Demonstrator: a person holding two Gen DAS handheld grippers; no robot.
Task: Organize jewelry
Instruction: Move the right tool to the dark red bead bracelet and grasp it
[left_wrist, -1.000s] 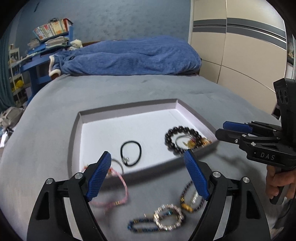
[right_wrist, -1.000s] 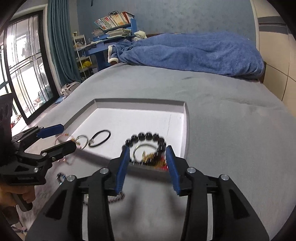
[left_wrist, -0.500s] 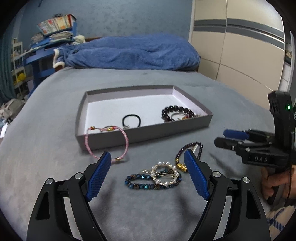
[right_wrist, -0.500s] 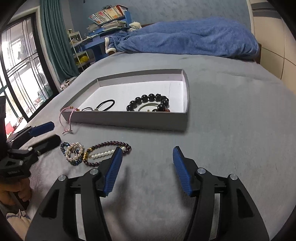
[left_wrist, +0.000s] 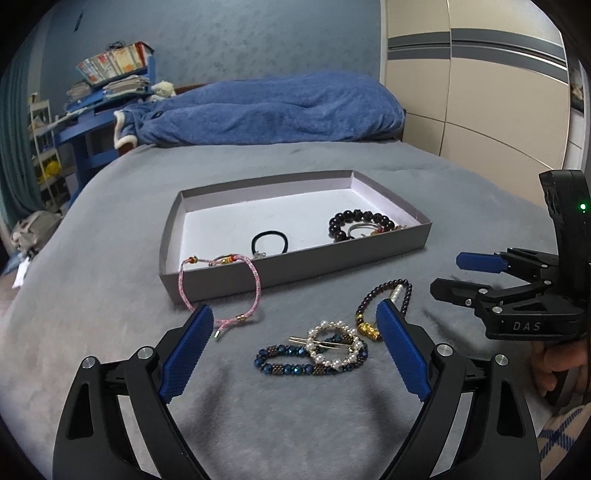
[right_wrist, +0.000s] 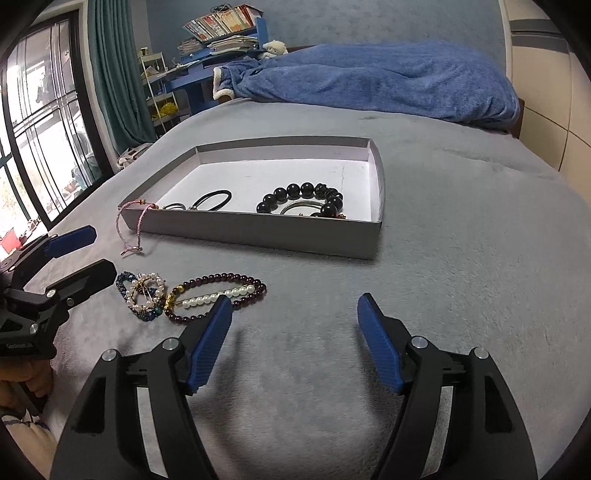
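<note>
The shallow grey cardboard tray (left_wrist: 295, 275) with a white floor is resting on the grey plush bed cover (right_wrist: 461, 258). Inside the tray, a black elastic hair tie (left_wrist: 269, 242) is lying near the front wall, and a bracelet of large dark round beads (left_wrist: 360, 223) is lying toward the right end, encircling a thin silver ring (right_wrist: 301, 206). A pink woven cord bracelet (left_wrist: 255, 288) is hanging over the tray's front left corner, with its lower loop trailing onto the bed cover.

In front of the tray, three pieces are lying close together on the bed cover: a blue and bronze beaded bracelet (left_wrist: 291, 363), a round white pearl hair clip (left_wrist: 334, 345) resting on top of it, and a dark purple beaded bracelet with a gold charm (right_wrist: 221, 295) just to the right, with a straight row of white pearls (right_wrist: 216, 297) lying across its loop.

The left tool (left_wrist: 293, 350) is hovering above the blue bracelet and pearl clip; its blue-padded jaws have just been opening, are standing wide apart, and are gripping nothing. The right tool (right_wrist: 293, 334) is hovering over bare bed cover just right of the purple bracelet; its jaws have just been opening, are standing apart, and are holding nothing. A hand (left_wrist: 554, 369) is gripping the right tool's handle.

A rumpled blue blanket (left_wrist: 266, 110) is lying at the far end of the bed.
</note>
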